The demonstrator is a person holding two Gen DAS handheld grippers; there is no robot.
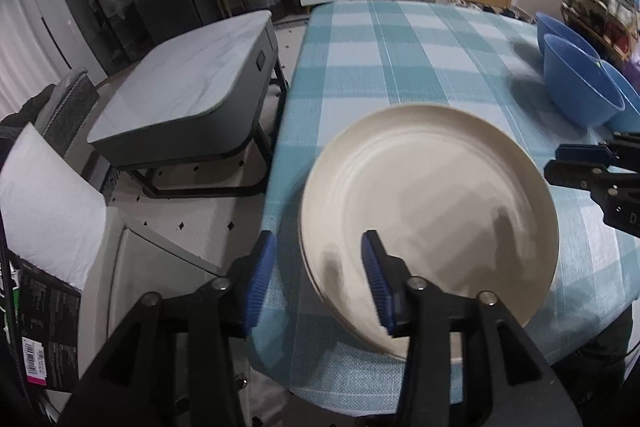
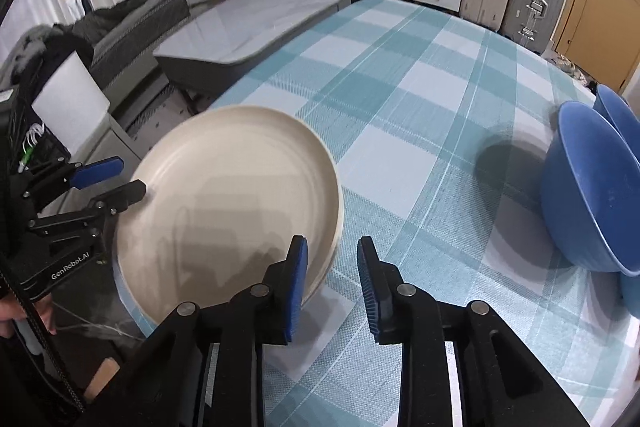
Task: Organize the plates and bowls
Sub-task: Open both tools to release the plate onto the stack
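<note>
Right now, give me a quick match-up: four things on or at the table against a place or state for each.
Column 1
1. plates
2. bowls
3. left gripper
4. right gripper

Column 2
A. blue, at the table's right side
B. open, astride the plates' left rim
C. cream, stacked at the table's near left edge
D. open, just right of the plates over the tablecloth

Pairs: 1-C, 2-A, 3-B, 4-D
</note>
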